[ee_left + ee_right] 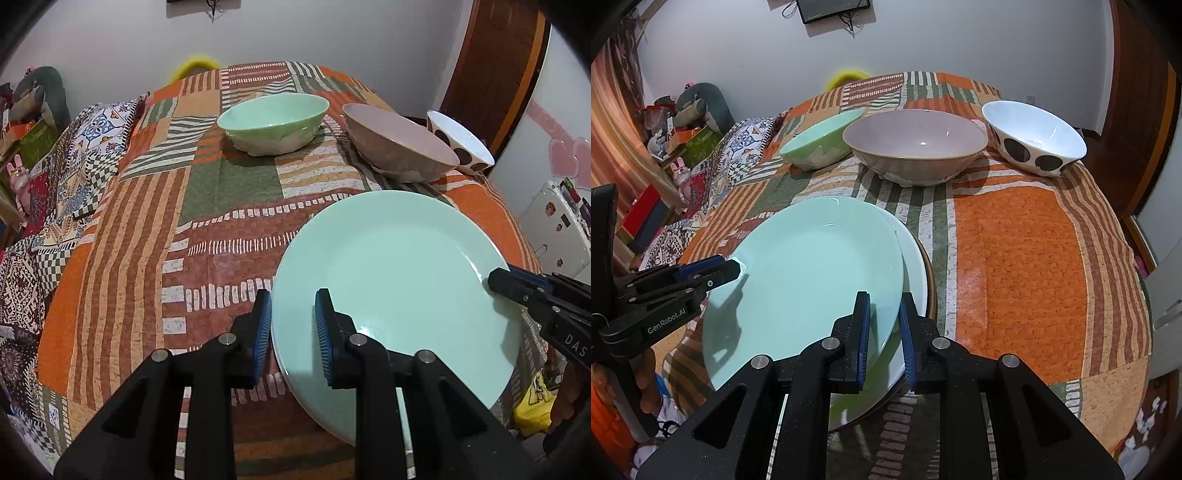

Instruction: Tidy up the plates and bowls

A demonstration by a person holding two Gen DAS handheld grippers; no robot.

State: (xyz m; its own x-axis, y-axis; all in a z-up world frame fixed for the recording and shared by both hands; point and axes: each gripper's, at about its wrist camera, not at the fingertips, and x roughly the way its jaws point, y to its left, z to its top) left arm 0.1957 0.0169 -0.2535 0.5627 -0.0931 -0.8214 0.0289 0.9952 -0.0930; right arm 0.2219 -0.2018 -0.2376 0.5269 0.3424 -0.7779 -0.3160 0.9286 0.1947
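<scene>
A mint green plate [399, 266] [812, 273] is held tilted above a stack of plates [916, 280] on the patterned cloth. My left gripper [293, 325] straddles its left rim with a gap between pads and plate. My right gripper [884, 328] has its pads either side of the plate's right rim, close on it. In the left wrist view the right gripper's tip [502, 282] lies on the plate's right edge. At the back stand a green bowl [273, 122] [820, 142], a pinkish-grey bowl [400, 146] [916, 146] and a white bowl with dark spots [461, 142] [1034, 140].
The table [1015, 280] has an orange, green and brown patchwork cloth. A patterned cushion [74, 166] lies at the left. A wooden door [491, 66] and white appliance [554, 229] stand at the right. Clutter and toys sit at the far left.
</scene>
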